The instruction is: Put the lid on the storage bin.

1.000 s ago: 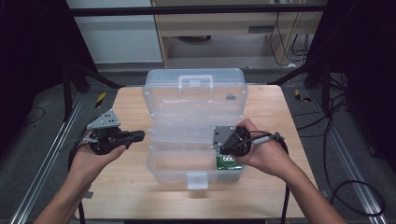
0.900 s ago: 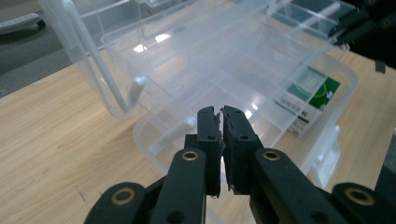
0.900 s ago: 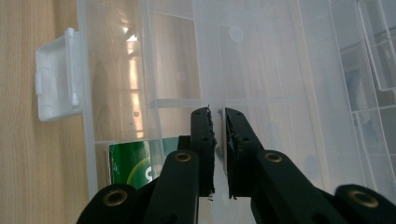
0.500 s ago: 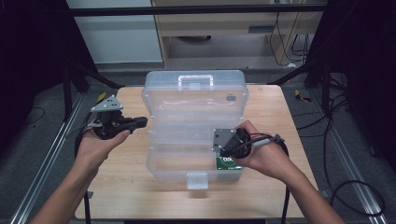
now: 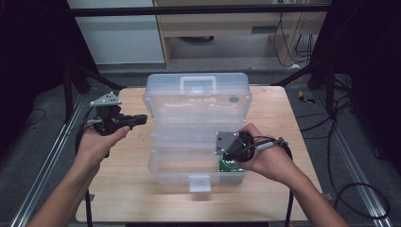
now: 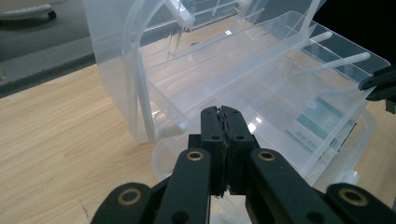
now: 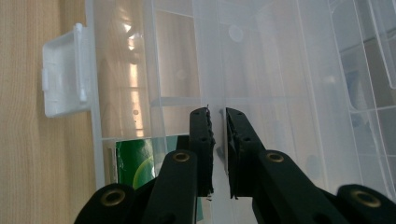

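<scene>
Latch [image 5: 199, 182] first, white and at the near edge of the clear plastic box [image 5: 197, 101], which stands open in tiers on the wooden table [image 5: 269, 109]. Just behind it, in the near right compartment, lies a green packet [image 5: 230, 166]. The right gripper [image 5: 226, 147] hangs above that corner, its jaws clamped on a thin clear wall of a tray [image 7: 261, 60]. Left of the box and clear of it, the left gripper [image 5: 140, 119] points at the box's side, jaws pressed together on nothing. Farthest back sits the box's handle [image 5: 197, 83].
</scene>
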`<state>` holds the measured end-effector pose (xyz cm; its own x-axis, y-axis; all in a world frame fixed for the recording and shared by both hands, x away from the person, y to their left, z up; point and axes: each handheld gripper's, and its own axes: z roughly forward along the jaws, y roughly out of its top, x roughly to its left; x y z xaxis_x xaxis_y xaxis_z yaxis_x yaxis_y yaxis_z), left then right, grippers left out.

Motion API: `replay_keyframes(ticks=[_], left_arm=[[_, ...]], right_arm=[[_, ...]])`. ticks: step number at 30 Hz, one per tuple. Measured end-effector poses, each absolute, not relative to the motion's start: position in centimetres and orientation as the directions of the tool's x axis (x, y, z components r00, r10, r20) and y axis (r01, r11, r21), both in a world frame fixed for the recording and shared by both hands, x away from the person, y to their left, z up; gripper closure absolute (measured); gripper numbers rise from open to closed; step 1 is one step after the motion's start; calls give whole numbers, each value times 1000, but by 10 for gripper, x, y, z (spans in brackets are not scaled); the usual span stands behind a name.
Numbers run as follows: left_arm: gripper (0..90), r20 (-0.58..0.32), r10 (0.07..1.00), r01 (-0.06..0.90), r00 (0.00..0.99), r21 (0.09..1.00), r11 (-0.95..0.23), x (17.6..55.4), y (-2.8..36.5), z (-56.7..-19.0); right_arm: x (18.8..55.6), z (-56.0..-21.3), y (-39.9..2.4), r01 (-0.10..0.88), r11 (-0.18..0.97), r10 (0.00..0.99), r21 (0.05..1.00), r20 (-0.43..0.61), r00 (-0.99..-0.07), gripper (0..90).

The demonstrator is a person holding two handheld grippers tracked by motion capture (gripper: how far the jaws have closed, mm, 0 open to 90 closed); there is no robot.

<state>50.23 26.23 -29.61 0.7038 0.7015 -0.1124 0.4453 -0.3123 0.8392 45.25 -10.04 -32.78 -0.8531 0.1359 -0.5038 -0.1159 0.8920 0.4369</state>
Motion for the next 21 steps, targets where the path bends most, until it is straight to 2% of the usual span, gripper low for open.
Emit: replay_keyframes(ticks=[4,21], left_arm=[[888,-141,702,455,699,844,-284,504,263,-295],[896,-130,711,453,691,845,-286,507,259,-290]], right_arm=[[451,-329,-101,-117,892,138,437,-509,-850,821],[446,-333,-102,-120,891,132,437,-505,-853,821]])
